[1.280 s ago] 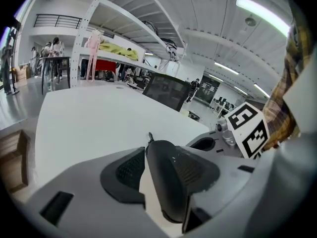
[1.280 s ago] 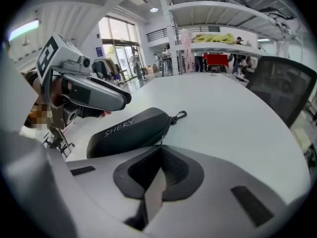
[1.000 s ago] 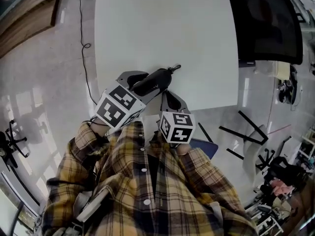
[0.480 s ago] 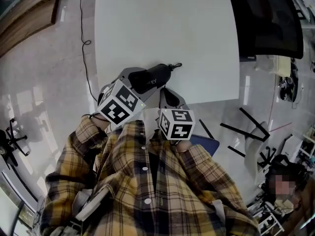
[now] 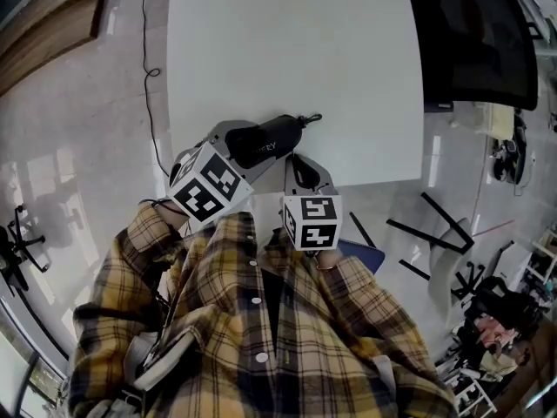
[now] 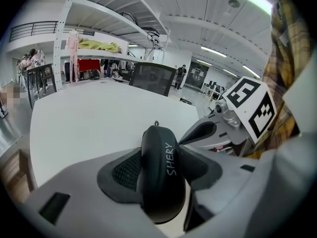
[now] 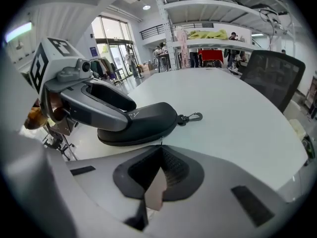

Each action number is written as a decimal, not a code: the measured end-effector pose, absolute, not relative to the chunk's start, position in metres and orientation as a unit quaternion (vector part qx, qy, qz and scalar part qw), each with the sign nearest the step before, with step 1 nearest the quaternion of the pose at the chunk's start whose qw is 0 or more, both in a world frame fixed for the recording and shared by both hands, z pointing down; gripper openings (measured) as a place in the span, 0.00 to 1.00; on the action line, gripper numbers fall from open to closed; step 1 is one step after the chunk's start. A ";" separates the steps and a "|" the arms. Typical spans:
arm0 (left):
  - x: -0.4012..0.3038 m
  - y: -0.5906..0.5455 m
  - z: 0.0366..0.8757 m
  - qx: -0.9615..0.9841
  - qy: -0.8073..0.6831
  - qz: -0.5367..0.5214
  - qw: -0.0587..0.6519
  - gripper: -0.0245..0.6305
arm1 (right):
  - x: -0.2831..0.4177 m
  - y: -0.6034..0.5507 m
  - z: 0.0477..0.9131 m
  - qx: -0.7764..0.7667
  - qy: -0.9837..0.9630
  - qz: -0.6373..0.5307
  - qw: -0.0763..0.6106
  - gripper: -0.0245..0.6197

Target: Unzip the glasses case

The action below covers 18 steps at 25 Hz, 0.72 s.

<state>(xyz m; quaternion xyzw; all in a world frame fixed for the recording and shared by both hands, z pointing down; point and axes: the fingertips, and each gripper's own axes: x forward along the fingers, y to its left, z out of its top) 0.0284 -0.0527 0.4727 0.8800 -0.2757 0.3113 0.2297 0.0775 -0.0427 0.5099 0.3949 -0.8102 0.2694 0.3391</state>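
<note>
The black glasses case [image 5: 270, 138] lies near the front edge of the white table [image 5: 287, 42], its metal clip [image 5: 309, 119] pointing right. My left gripper [image 5: 257, 146] grips it across its width. In the left gripper view the case [image 6: 161, 177] fills the gap and touches both pads; the jaws have just been opening a little with the case between them. My right gripper [image 5: 294, 157] is shut, its tip against the case's near side. In the right gripper view its closed tips [image 7: 161, 148] sit just below the case's seam [image 7: 141, 123]; whether they pinch the zipper pull I cannot tell.
A black office chair [image 5: 474, 42] stands at the table's right side. A cable [image 5: 148, 77] runs over the floor on the left. Dark chair legs [image 5: 426, 233] lie on the floor to the right of the person in a plaid shirt.
The left gripper has rolled a little and sunk slightly, so the case lies flatter on the table. The right gripper has stayed in place, shut.
</note>
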 end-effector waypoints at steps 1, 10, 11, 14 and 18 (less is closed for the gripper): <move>0.028 -0.053 0.473 0.880 -0.275 0.311 0.230 0.37 | 0.078 -0.043 0.510 0.394 -0.811 0.261 0.344 0.04; 0.027 -0.051 0.472 0.882 -0.272 0.319 0.216 0.37 | 0.079 -0.048 0.508 0.379 -0.820 0.253 0.348 0.03; 0.028 -0.051 0.473 0.883 -0.271 0.319 0.214 0.37 | 0.080 -0.049 0.508 0.375 -0.821 0.249 0.350 0.04; 0.028 -0.052 0.474 0.883 -0.266 0.319 0.219 0.37 | 0.084 -0.054 0.507 0.365 -0.826 0.236 0.359 0.04; 0.028 -0.052 0.473 0.883 -0.265 0.316 0.222 0.37 | 0.088 -0.063 0.507 0.348 -0.833 0.222 0.369 0.04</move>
